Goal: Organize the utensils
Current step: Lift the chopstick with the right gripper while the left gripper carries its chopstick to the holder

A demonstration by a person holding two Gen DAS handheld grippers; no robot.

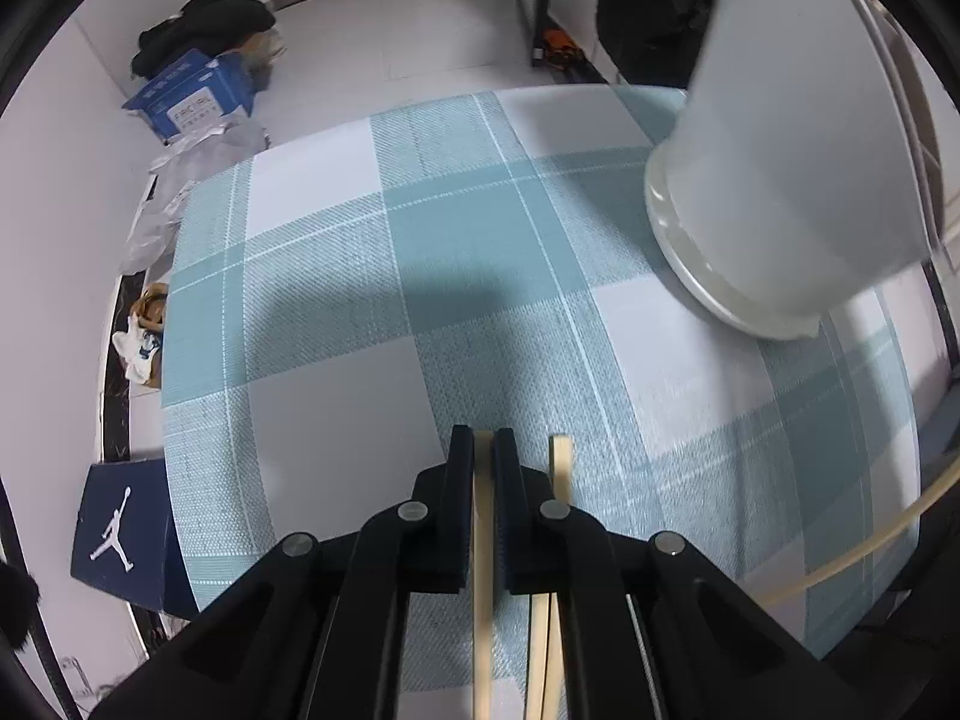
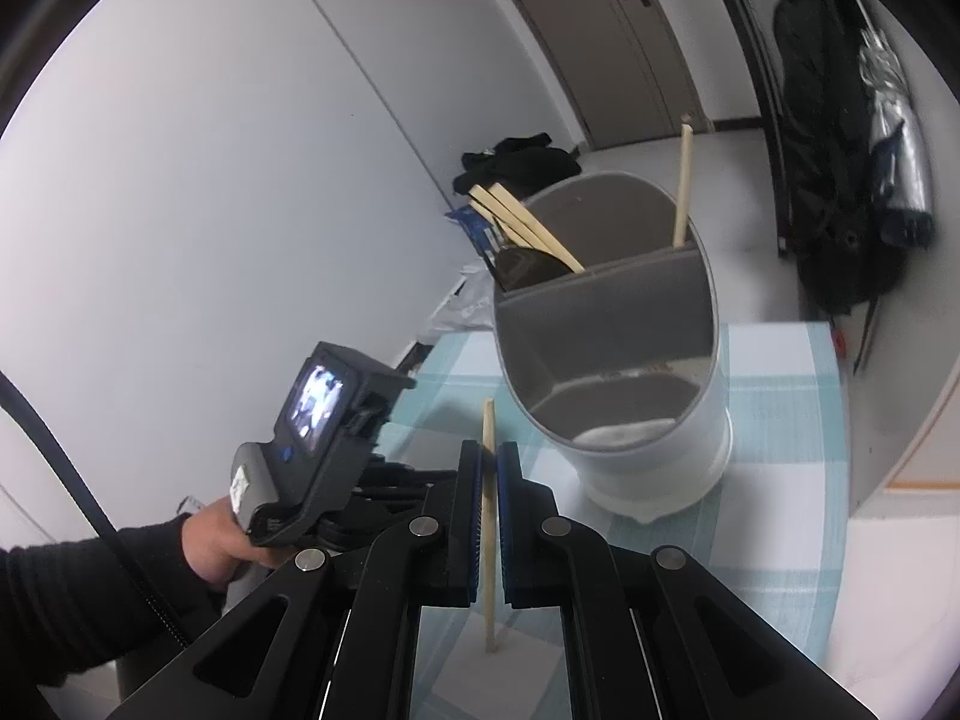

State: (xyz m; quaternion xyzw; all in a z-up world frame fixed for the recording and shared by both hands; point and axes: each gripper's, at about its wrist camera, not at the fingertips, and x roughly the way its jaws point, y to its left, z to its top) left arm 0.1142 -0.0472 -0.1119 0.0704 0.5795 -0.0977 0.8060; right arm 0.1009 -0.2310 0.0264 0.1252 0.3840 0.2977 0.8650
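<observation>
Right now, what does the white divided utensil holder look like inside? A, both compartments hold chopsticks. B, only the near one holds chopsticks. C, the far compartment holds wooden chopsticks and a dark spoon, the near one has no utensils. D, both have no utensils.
C: in the white divided utensil holder, the wooden chopsticks and dark spoon sit behind the divider; the near compartment shows only bare walls.

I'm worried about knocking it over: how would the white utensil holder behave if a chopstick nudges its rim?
The utensil holder is tall on a fairly narrow base, so a push at the rim could probably tip it. It looks like light plastic, so it might slide on the checked tablecloth instead. The chopsticks leaning to one side may shift its balance slightly.
</observation>
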